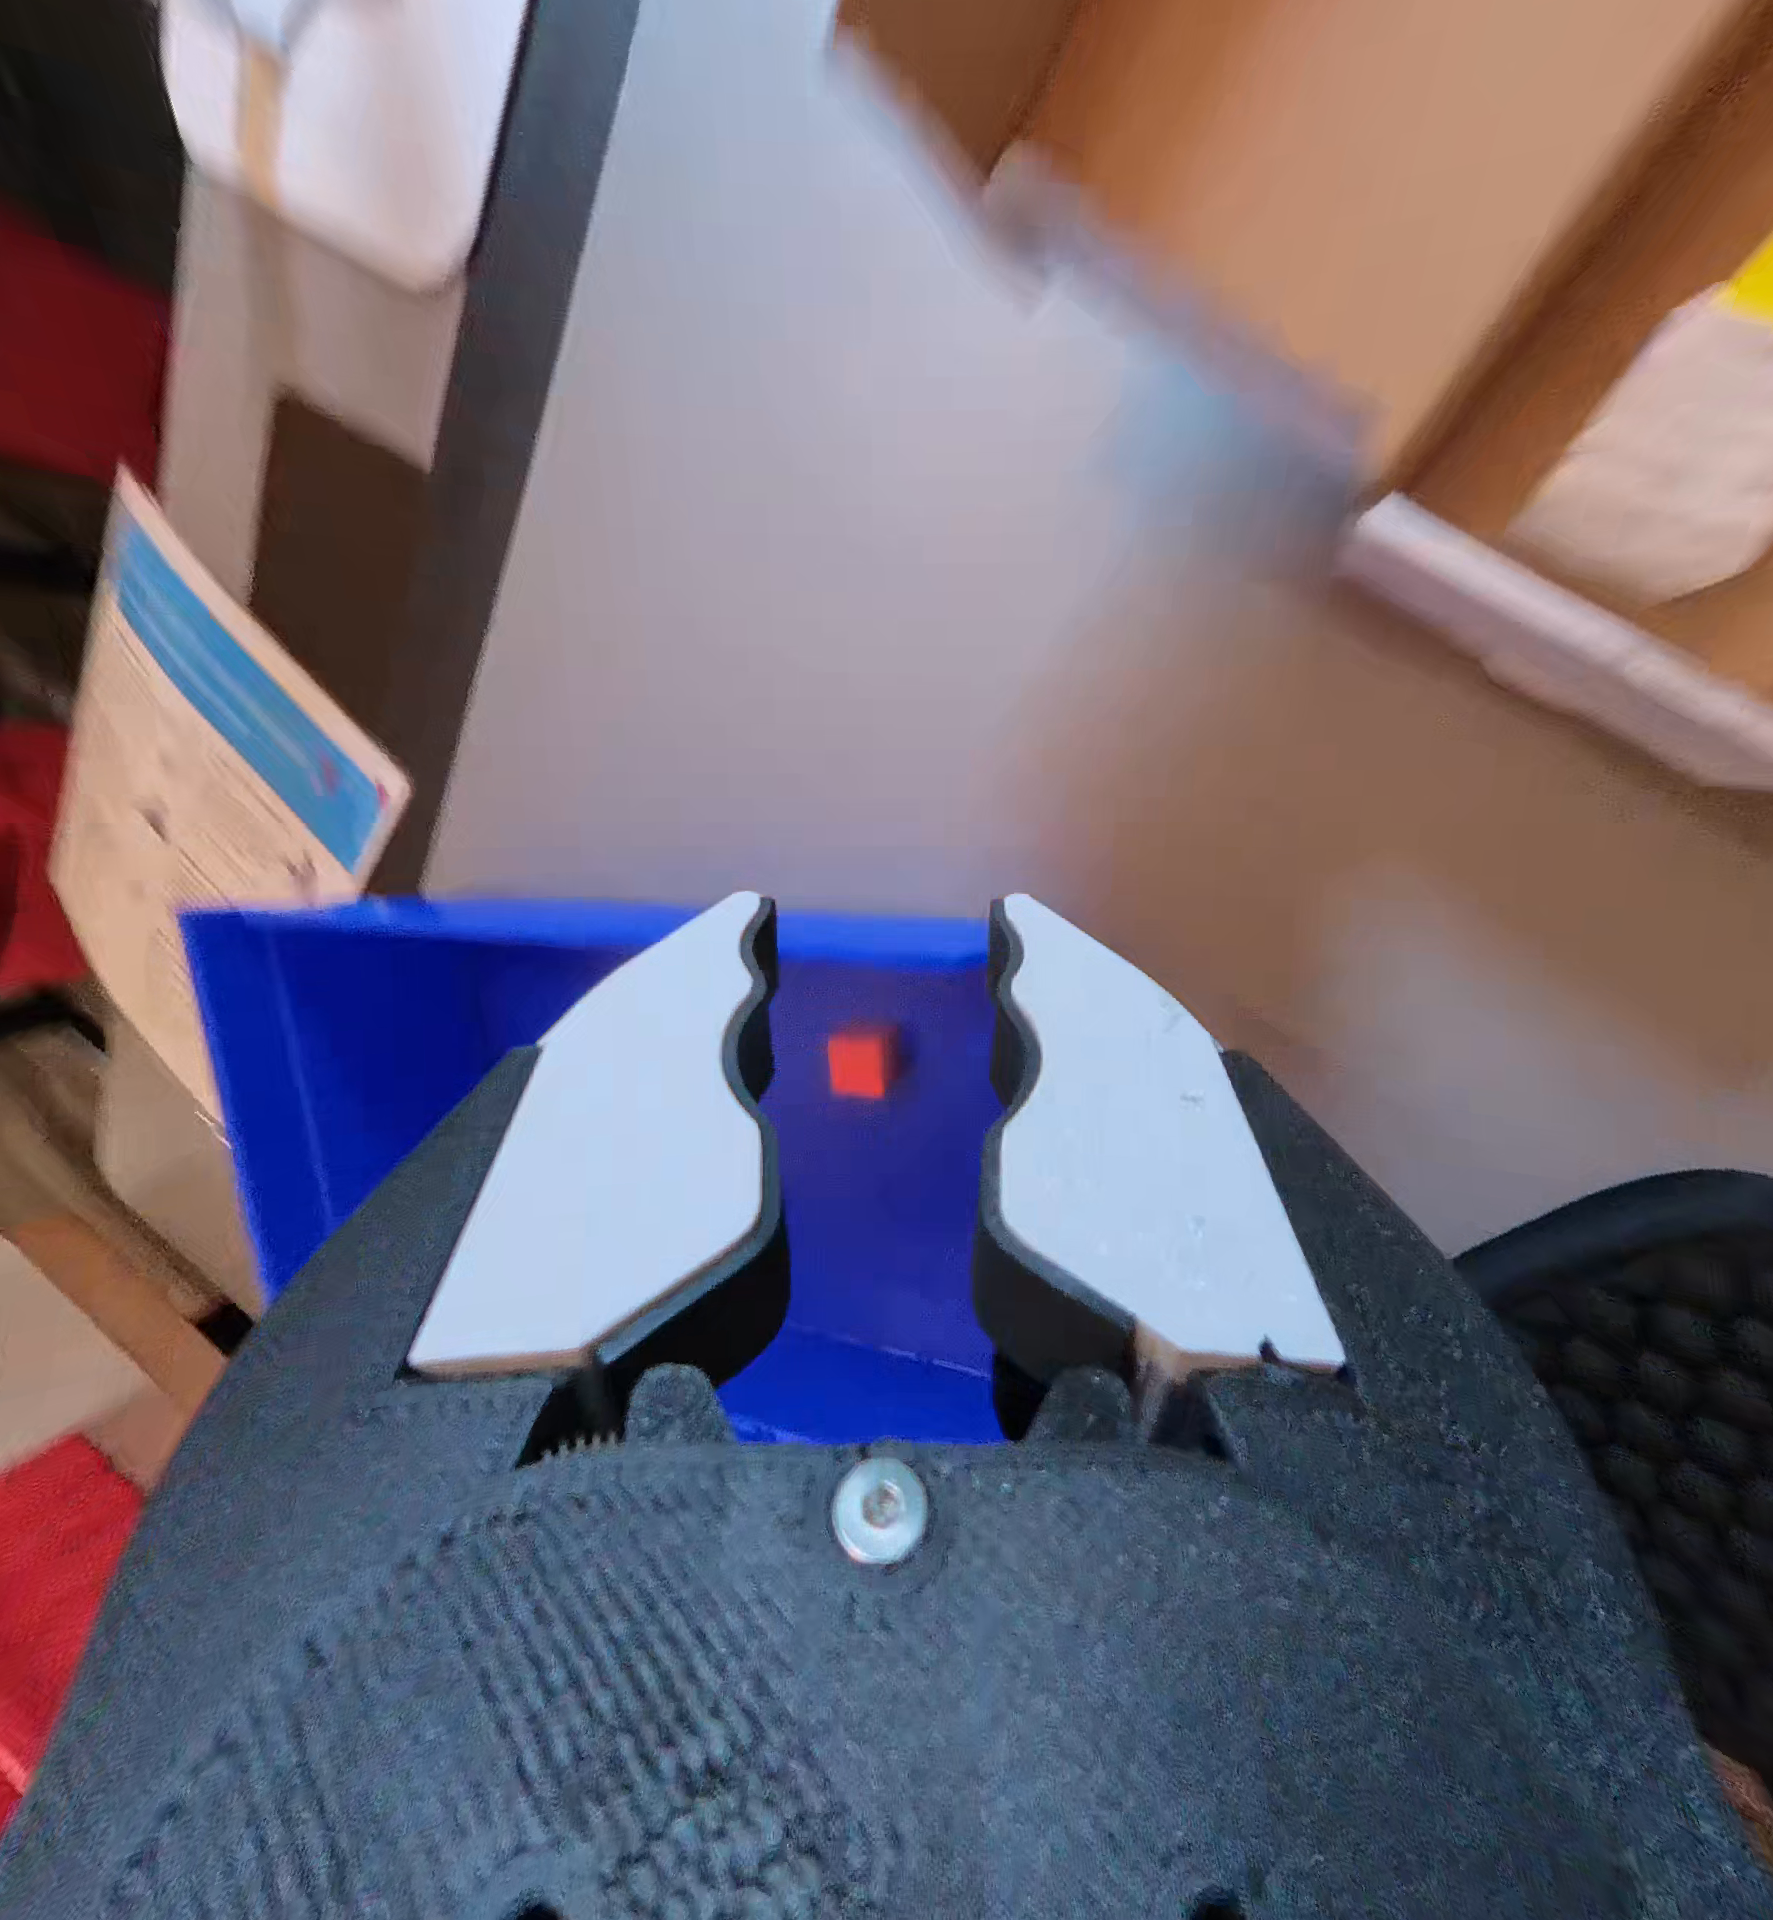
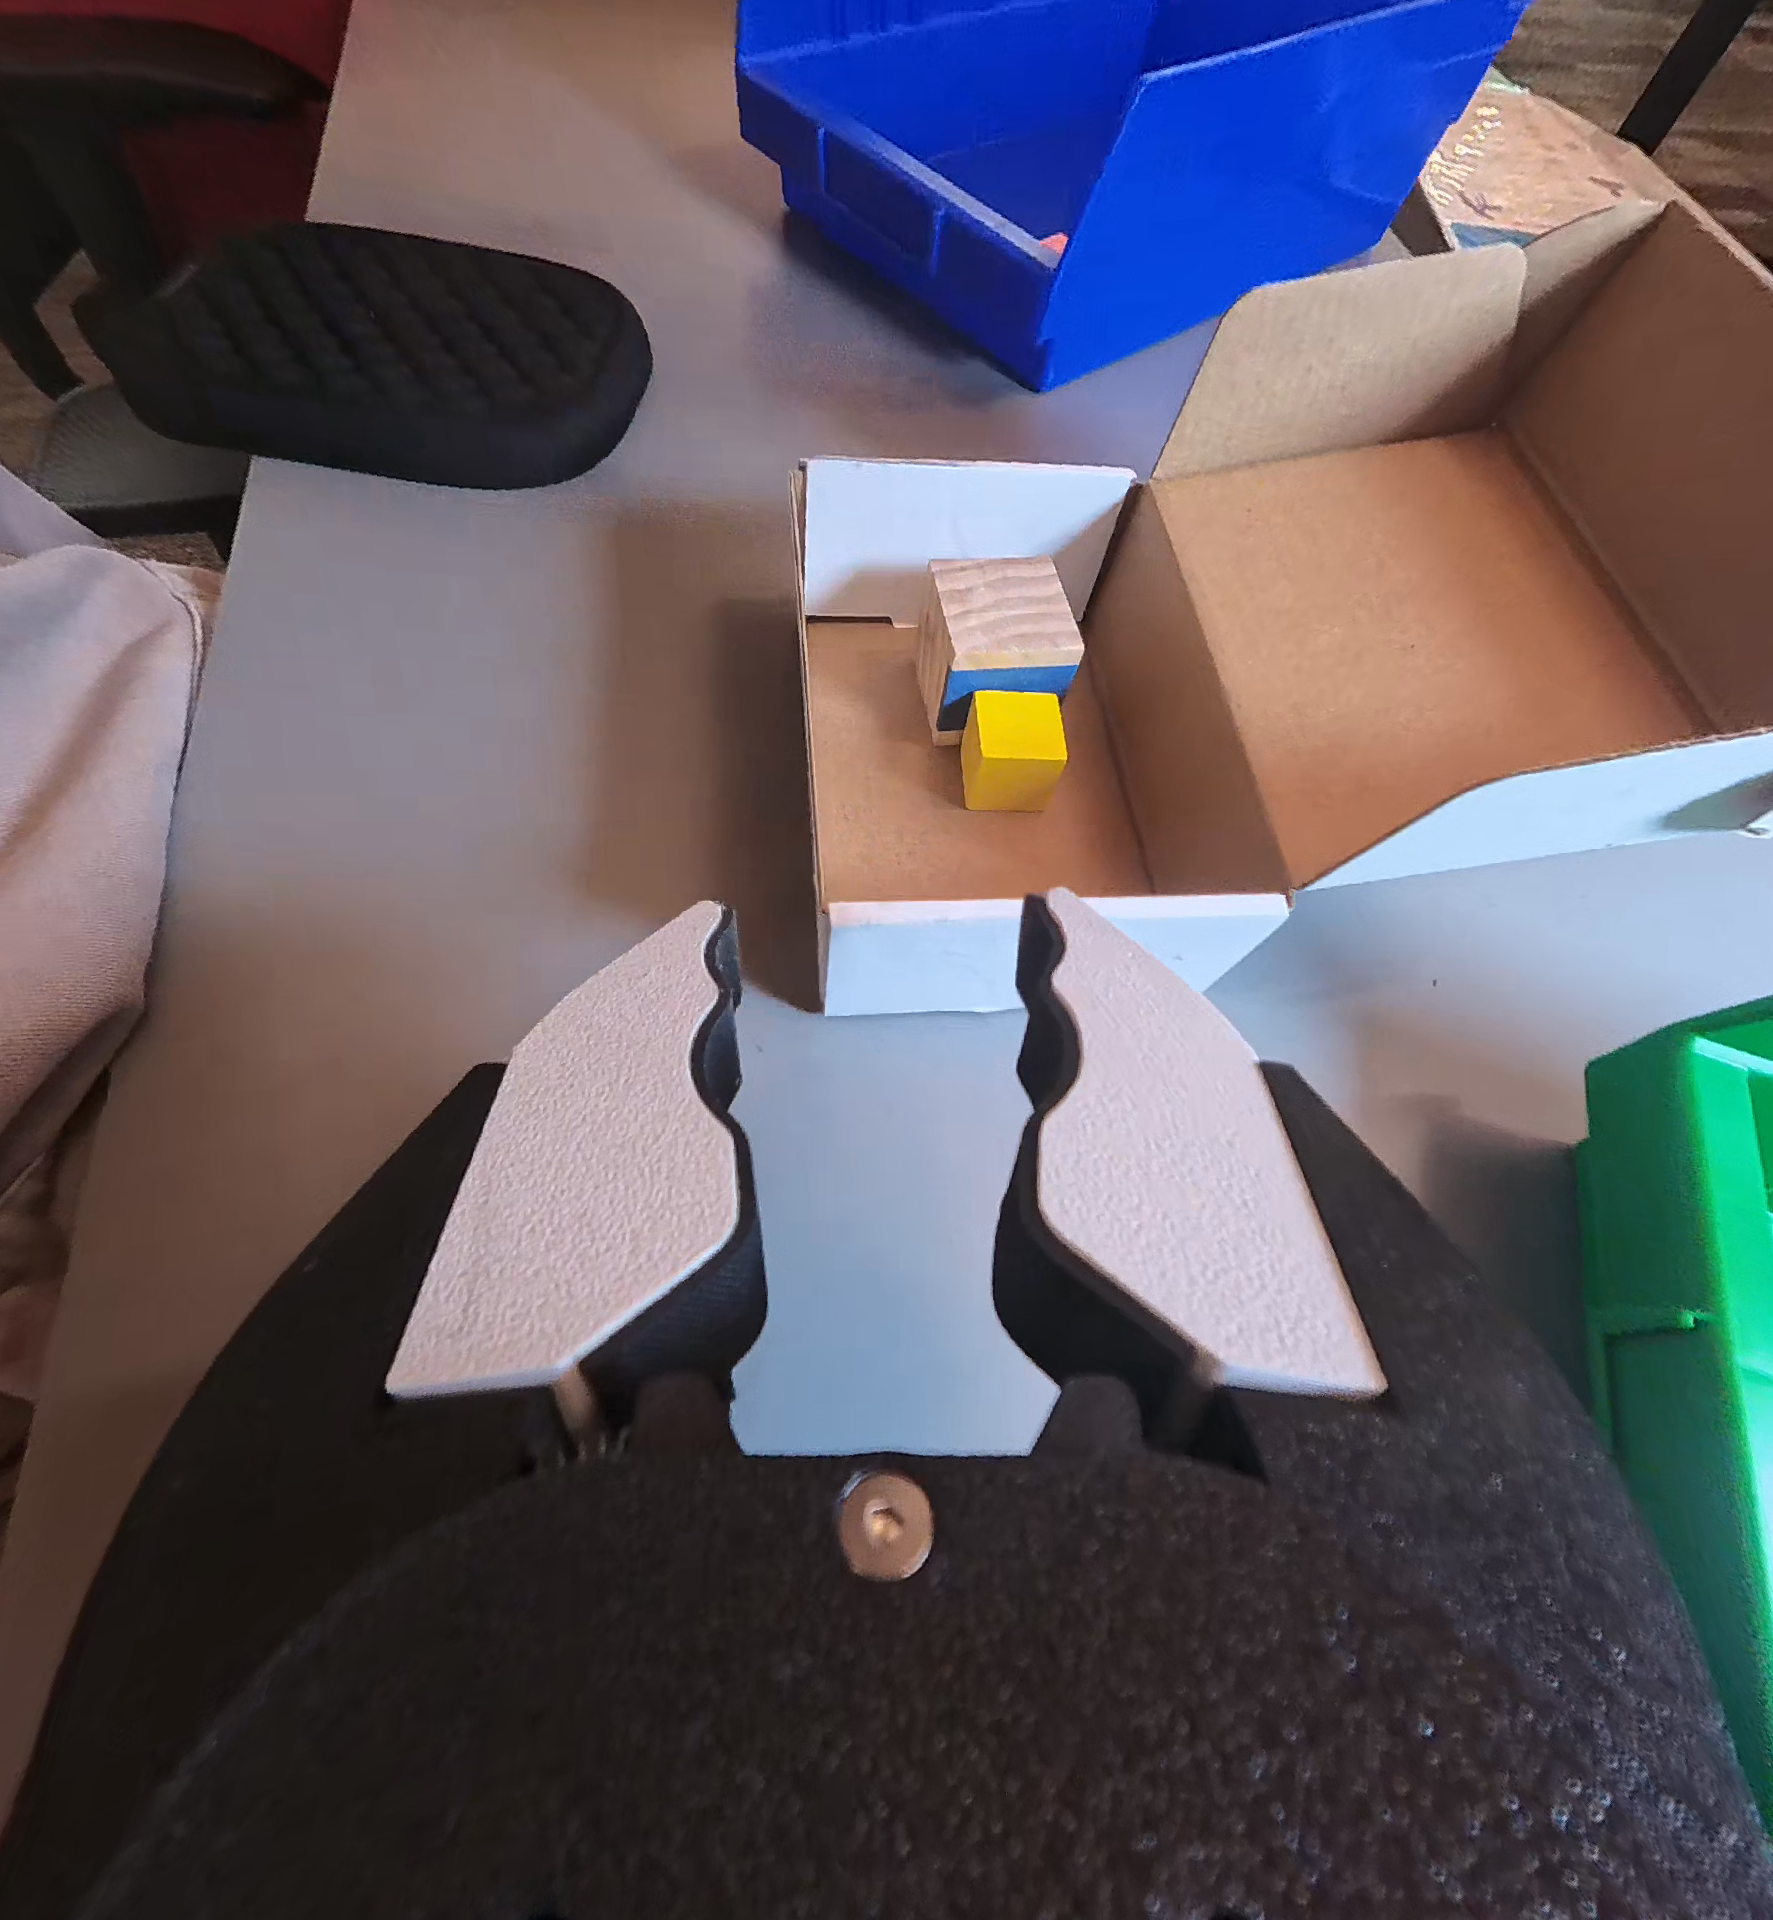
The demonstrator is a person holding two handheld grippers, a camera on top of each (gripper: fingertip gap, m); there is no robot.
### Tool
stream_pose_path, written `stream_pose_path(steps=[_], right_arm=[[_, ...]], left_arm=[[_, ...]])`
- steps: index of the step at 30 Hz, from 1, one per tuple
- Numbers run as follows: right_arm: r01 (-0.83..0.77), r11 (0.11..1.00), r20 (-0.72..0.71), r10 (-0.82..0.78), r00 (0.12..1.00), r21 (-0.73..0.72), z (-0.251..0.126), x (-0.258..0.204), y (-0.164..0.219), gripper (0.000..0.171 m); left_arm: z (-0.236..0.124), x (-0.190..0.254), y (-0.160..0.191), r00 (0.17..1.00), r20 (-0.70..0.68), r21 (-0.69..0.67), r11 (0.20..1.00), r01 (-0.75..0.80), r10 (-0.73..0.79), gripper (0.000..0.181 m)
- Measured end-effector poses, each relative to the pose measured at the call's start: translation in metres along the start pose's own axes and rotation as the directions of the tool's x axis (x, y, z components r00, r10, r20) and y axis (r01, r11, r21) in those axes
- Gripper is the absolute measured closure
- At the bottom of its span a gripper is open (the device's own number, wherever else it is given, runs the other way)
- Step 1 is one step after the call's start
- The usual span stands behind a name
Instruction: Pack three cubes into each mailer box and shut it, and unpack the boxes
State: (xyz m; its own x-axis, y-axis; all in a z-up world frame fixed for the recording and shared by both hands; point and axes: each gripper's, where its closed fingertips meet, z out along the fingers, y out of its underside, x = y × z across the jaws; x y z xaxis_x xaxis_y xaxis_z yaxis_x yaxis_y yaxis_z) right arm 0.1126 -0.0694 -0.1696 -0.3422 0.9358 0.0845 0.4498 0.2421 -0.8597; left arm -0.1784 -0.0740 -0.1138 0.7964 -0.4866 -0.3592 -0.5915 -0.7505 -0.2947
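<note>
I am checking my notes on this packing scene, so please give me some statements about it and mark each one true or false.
1. The open white cardboard mailer box holds a small yellow cube and a larger pale wooden block. True.
2. The right gripper grips the yellow cube. False: its jaws are open and empty, short of the box.
3. A small red cube lies on the floor of the blue plastic bin. True.
4. The left gripper is shut on the red cube. False: it is open above the bin, and the cube shows between its fingers.
5. The mailer box lid is closed. False: the lid lies folded open to the right.
</note>
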Motion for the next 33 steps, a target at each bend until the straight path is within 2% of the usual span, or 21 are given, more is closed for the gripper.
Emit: stream_pose_path(steps=[1, 3, 6, 11, 14, 15, 17, 20, 22, 24, 26, 28, 30, 33], right_arm=[[0.003, 1.000, 0.000, -0.003, 1.000, 0.000, 0.000, 0.000, 0.000, 0.120], [0.005, 1.000, -0.004, -0.005, 1.000, -0.001, 0.001, -0.001, 0.000, 0.120], [0.000, 1.000, -0.008, 0.000, 1.000, 0.007, 0.000, 0.001, -0.001, 0.121], [-0.006, 1.000, -0.006, 0.006, 1.000, 0.011, -0.001, 0.001, -0.001, 0.121], [0.005, 1.000, -0.007, -0.005, 1.000, 0.013, -0.001, 0.001, -0.001, 0.122], [0.006, 1.000, -0.009, -0.006, 1.000, 0.015, -0.002, 0.001, -0.002, 0.122], [0.008, 1.000, -0.015, -0.008, 1.000, 0.020, -0.004, 0.002, -0.002, 0.123], [0.010, 1.000, -0.023, -0.009, 1.000, 0.028, -0.006, 0.003, -0.004, 0.123], [0.011, 1.000, -0.024, -0.010, 1.000, 0.028, -0.006, 0.004, -0.004, 0.123], [0.012, 1.000, -0.023, -0.011, 1.000, 0.024, -0.005, 0.004, -0.004, 0.123], [0.016, 1.000, -0.028, -0.016, 0.999, 0.017, -0.004, 0.004, -0.002, 0.123], [0.025, 1.000, -0.041, -0.025, 0.999, 0.008, -0.004, 0.004, -0.001, 0.123], [0.032, 0.999, -0.058, -0.032, 0.998, 0.002, -0.005, 0.006, 0.000, 0.123], [0.027, 1.000, -0.064, -0.027, 0.998, 0.006, -0.007, 0.007, 0.001, 0.123]], left_arm=[[0.012, -0.007, 0.021, 0.998, -0.020, -0.040, 0.998, 0.054, -0.055, 0.144], [0.039, -0.013, 0.059, 0.989, -0.055, -0.124, 0.984, 0.132, -0.139, 0.142], [0.065, -0.008, 0.095, 0.974, -0.137, -0.185, 0.971, 0.154, -0.181, 0.135], [0.088, -0.010, 0.113, 0.957, -0.169, -0.214, 0.957, 0.196, -0.234, 0.140], [0.097, -0.008, 0.119, 0.965, -0.155, -0.243, 0.955, 0.172, -0.214, 0.159], [0.095, -0.009, 0.116, 0.966, -0.152, -0.236, 0.957, 0.171, -0.210, 0.159], [0.078, -0.025, 0.102, 0.976, -0.082, -0.176, 0.967, 0.185, -0.202, 0.159], [0.021, -0.050, 0.050, 0.982, 0.038, 0.038, 0.982, 0.184, -0.186, 0.160], [-0.017, -0.039, 0.003, 0.992, 0.056, 0.158, 0.982, 0.100, -0.110, 0.160], [-0.036, 0.002, -0.045, 1.000, 0.013, 0.232, 0.972, -0.019, 0.016, 0.160], [-0.031, 0.060, -0.083, 0.982, -0.059, 0.257, 0.953, -0.159, 0.179, 0.160], [-0.009, 0.117, -0.109, 0.939, -0.135, 0.268, 0.924, -0.273, 0.317, 0.160], [0.022, 0.160, -0.124, 0.899, -0.205, 0.251, 0.909, -0.334, 0.387, 0.160], [0.059, 0.198, -0.133, 0.853, -0.281, 0.204, 0.896, -0.395, 0.440, 0.160]])
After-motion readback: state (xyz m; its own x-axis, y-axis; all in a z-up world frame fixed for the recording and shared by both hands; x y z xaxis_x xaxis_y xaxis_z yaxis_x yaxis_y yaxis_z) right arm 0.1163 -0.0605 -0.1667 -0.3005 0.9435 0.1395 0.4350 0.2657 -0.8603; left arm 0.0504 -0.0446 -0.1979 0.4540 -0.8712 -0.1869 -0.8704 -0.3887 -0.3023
